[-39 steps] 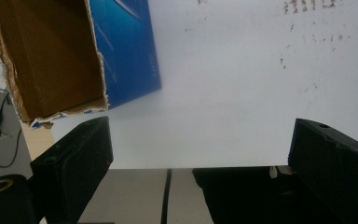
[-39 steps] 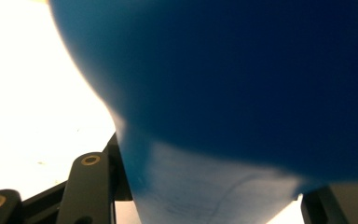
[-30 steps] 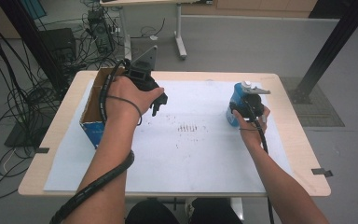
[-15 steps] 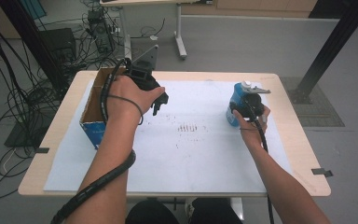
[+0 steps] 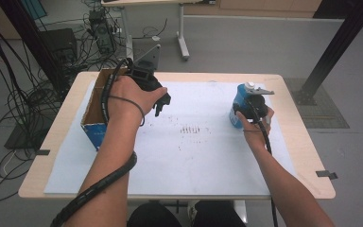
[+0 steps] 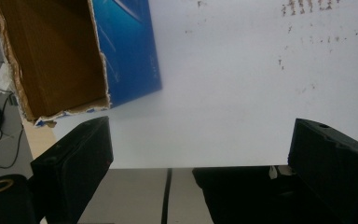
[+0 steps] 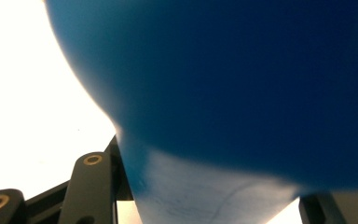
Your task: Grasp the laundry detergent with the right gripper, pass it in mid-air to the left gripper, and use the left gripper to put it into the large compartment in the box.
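Right gripper (image 5: pixel 248 109) clamped on blue container (image 5: pixel 241 107), left gripper (image 5: pixel 162 101) wide open, empty, near cardboard box (image 5: pixel 96 112). Could slip out if squeezed off-center, looks rounded.

A blue object (image 7: pixel 242 93) sat clamped between the black jaws, right up against the lens; white sheet (image 7: pixel 32 102) lay beside it.

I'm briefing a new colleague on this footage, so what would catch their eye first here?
Probably the rounded blue object on the right of the white paper sheet, clamped in the right hand-held gripper and looming large in the right gripper view. Next, the open cardboard box with blue sides at the table's left edge, with the left hand-held gripper open above the sheet beside it.
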The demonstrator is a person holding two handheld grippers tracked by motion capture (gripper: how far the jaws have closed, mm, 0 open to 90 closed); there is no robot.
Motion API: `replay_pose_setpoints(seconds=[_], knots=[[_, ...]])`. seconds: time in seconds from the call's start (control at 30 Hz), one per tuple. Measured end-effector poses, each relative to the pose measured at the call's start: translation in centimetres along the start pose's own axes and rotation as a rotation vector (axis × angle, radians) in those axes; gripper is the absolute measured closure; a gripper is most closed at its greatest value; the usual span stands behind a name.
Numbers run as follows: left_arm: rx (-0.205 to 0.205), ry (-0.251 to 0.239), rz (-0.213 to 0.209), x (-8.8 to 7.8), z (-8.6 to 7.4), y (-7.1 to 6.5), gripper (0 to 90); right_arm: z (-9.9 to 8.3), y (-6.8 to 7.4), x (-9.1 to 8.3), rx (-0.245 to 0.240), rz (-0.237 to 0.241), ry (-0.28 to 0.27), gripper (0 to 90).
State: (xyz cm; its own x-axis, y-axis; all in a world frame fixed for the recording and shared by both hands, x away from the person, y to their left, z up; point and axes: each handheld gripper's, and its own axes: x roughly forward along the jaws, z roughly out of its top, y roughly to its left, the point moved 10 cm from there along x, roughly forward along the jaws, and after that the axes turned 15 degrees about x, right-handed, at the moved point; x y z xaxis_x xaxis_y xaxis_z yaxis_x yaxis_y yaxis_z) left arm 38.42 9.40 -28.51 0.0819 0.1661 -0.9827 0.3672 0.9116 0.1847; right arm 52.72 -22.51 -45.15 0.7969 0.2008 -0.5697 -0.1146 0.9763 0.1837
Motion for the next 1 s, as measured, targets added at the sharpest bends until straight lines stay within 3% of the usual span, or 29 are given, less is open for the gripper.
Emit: replay_pose_setpoints(seconds=[1.0], knots=[[0.006,-0.007,0.000,-0.01,0.04,-0.17,6.9,0.01,-0.04,-0.01,-0.001,0.007,-0.003,43.1]])
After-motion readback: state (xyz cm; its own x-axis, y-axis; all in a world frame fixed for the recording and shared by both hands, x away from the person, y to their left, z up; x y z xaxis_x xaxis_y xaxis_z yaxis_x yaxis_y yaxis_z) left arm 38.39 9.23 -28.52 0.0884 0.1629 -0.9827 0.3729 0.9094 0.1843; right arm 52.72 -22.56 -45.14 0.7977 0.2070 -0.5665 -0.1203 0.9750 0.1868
